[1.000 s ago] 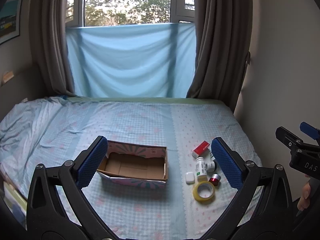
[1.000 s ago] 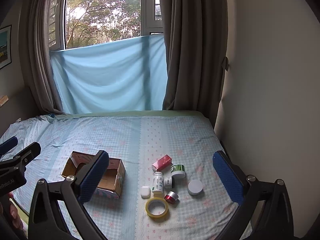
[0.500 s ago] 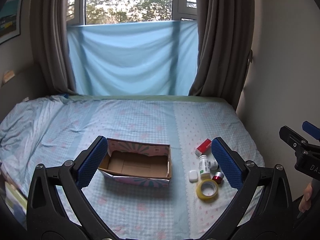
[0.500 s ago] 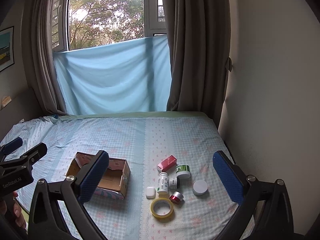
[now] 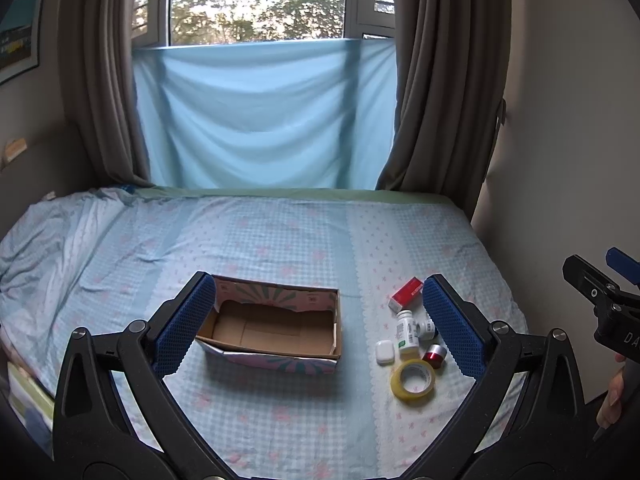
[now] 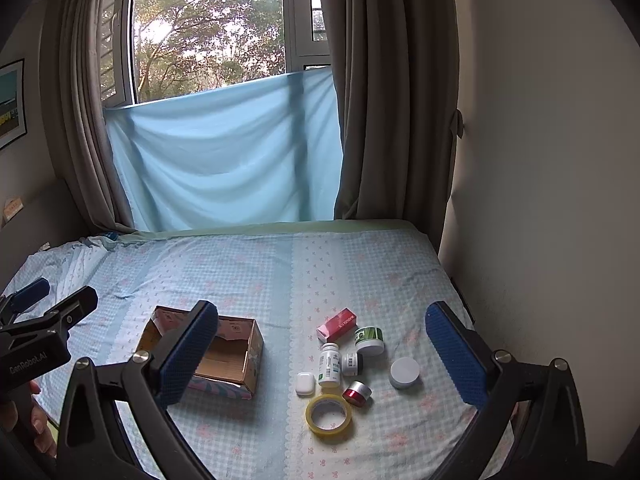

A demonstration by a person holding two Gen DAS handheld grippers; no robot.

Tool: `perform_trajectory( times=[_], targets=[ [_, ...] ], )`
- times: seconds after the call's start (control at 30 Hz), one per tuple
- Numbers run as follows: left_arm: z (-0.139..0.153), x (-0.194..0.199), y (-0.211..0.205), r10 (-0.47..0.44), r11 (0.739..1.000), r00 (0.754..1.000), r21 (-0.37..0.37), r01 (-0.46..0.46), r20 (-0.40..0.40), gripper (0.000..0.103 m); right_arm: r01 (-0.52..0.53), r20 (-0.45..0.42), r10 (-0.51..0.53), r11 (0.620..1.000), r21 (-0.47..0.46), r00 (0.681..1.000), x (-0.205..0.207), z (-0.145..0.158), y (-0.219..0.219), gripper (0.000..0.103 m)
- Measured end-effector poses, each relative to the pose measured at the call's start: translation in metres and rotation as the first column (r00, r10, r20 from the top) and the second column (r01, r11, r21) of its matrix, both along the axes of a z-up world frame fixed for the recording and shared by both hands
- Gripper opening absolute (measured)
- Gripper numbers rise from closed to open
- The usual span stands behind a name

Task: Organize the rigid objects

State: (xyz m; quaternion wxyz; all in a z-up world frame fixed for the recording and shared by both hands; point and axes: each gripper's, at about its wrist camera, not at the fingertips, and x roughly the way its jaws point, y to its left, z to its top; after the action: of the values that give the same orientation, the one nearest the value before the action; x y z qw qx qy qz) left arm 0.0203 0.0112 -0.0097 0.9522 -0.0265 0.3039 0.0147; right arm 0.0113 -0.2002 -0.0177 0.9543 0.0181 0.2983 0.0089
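Both tongs are held spread wide above the near edge of the bed, and nothing is pinched by either. The small things are gathered in one cluster on the bed's right half; the open box is set well apart from them, at 9 o'clock of the cluster.

In the right wrist view the cluster is framed between the right tongs, dead ahead at 12 o'clock: tape nearest, then the white case, the red cap and the white lid, with the bottle lying along the line of approach, its cap pointing away.

In the left wrist view the box is centred between the left tongs, while the cluster is pushed to 3 o'clock, the tape just inside the right finger.

The right tongs are therefore judged the better placed for the first pick. A straight push forward and down onto the tape is likely called for, then a carry toward 9 o'clock to the box.
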Motion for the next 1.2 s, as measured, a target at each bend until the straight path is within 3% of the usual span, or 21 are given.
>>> perform_trajectory(
  times=[0.83,1.2],
  targets=[
    [-0.001,0.002,-0.004,-0.016,1.000,1.000,0.010,0.016,-0.001,0.103,0.013,-0.018,-0.013,1.000,-0.001,1.000,0.001,-0.005,-0.006,0.103],
    [-0.023,0.018,-0.019,-0.028,1.000,0.997,-0.003,0.028,-0.073,0.103,0.021,-0.042,-0.020,1.000,0.008,0.999,0.008,-0.018,-0.025,0.103]
  ],
)
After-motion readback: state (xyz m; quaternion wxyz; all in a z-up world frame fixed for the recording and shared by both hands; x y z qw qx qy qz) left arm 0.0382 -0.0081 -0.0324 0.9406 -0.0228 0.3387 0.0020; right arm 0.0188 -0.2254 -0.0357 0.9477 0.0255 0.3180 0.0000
